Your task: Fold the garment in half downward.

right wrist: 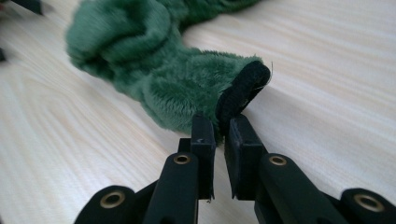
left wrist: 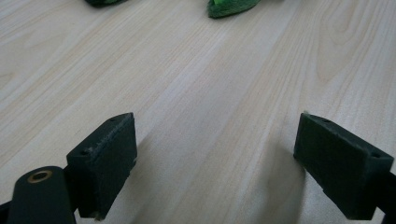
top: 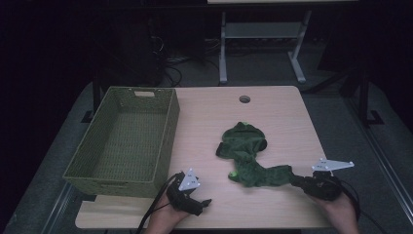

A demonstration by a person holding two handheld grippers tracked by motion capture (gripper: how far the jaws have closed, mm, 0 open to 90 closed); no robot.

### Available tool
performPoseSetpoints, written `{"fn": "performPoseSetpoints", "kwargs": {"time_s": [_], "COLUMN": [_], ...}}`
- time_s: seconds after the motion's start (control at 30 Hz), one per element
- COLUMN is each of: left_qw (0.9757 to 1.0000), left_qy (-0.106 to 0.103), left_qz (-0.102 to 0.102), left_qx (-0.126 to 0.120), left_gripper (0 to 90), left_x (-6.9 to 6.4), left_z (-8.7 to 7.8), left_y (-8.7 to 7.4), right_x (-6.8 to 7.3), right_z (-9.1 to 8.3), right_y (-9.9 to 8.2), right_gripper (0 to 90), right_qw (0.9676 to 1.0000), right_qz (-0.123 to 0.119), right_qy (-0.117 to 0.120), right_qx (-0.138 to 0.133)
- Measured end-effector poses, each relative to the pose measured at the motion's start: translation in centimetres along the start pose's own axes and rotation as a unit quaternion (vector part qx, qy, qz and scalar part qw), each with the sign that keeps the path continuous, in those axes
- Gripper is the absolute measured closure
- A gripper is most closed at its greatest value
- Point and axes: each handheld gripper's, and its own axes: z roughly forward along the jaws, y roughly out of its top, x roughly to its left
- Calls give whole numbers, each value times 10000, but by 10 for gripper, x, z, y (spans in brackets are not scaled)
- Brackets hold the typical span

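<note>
Two grippers work over our pale wood-grain desk [top: 272,105], and the step in hand looks to us like taking hold of the dark green plush fabric garment [top: 246,156] by its end, probably to carry it to the olive-green woven rectangular basket [top: 173,124] that sits along the desk's left edge. To do this well we would make sure the grip bites into the plush itself and not merely the trim, then lift slowly so the long body follows without snagging, while the other hand comes in to support the bunched part.

The garment lies crumpled near the middle of the desk, stretching toward the near right corner; it is fuzzy, twisted into a rope-like tail, with a small bright green spot [top: 234,174] on its near side and a black cuff-like hem [right wrist: 245,88] at its end. The right gripper [right wrist: 220,130] has its jaws drawn nearly together, pinching that black hem. The left gripper [left wrist: 215,158] rests near the desk's near edge, beside the basket, its pads [left wrist: 105,158] spread wide apart with nothing between them
</note>
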Motion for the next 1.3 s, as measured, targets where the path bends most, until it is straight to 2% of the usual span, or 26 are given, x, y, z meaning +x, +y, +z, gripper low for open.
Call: {"fn": "performPoseSetpoints", "kwargs": {"time_s": [0.37,0.6,0.73,0.83,0.97,1.13,1.3], "left_qw": [10000,10000,10000,10000,10000,10000,10000], "left_qy": [-6,-2,-9,3,3,5,-1], "left_qz": [-2,-16,-22,-1,1,-14,-11], "left_qx": [2,-6,-15,-15,-25,-26,-24], "left_gripper": [125,126,125,125,125,126,125], "left_x": [0,0,0,0,1,0,0], "left_z": [0,1,1,1,1,1,1], "left_y": [0,0,1,1,1,1,1], "right_x": [20,37,48,56,66,77,84], "right_z": [-5,0,7,14,24,42,60], "right_y": [24,46,59,68,77,85,92], "right_gripper": [818,817,817,817,817,814,793], "right_qw": [9987,9954,9930,9901,9878,9835,9811], "right_qz": [-394,-769,-982,-1182,-1291,-1492,-1550], "right_qy": [235,433,549,674,829,1021,1162], "right_qx": [-236,-367,-347,-352,-254,-78,19]}}
